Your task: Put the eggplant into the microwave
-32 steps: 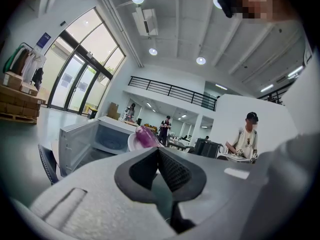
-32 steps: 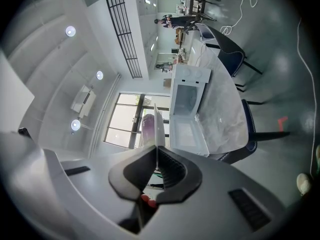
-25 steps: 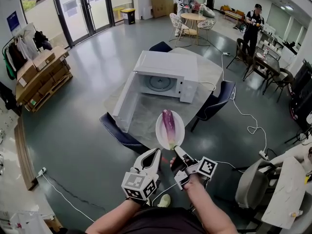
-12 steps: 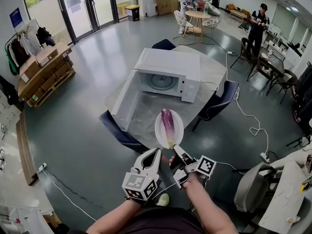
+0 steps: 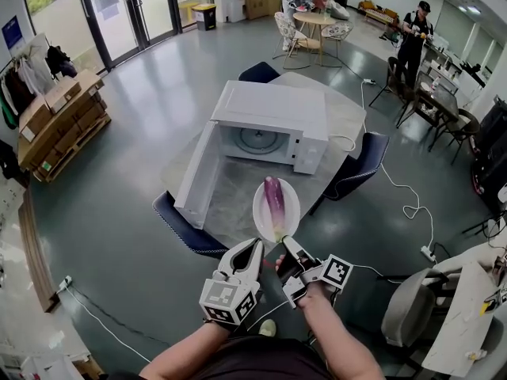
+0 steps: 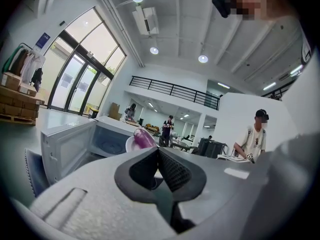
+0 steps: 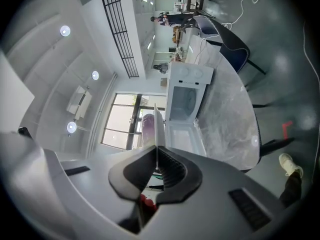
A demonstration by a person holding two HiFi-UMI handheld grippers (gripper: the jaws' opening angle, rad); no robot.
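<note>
The right gripper [image 5: 287, 246] is pinching the near rim of a round white plate [image 5: 261, 214], jaws clamped down on the thin edge. A long purple eggplant [image 5: 274, 199] is lying along the middle of that plate, green stem end toward the gripper. The left gripper [image 5: 252, 248] is riding just beside it with its jaws together and nothing between them.

So the pick-up is done, by the look of it. The plate is hanging over the near edge of the pale marble-patterned tabletop [image 5: 348, 121], well short of the white box-shaped microwave [image 5: 273, 109]. That microwave is sitting toward the middle of the tabletop, its door [image 5: 196, 176] swung wide to the left and the glass turntable showing inside, nothing on it. What is left: crossing the gap, sliding the load into the cavity and letting go.

Around the table, dark blue chairs [image 5: 360, 161] are standing on a glossy grey floor. Stacked cardboard boxes [image 5: 55, 125] are sitting at the left, and tall glass doors [image 5: 119, 14] are letting in daylight. People are gathering at tables far behind.
</note>
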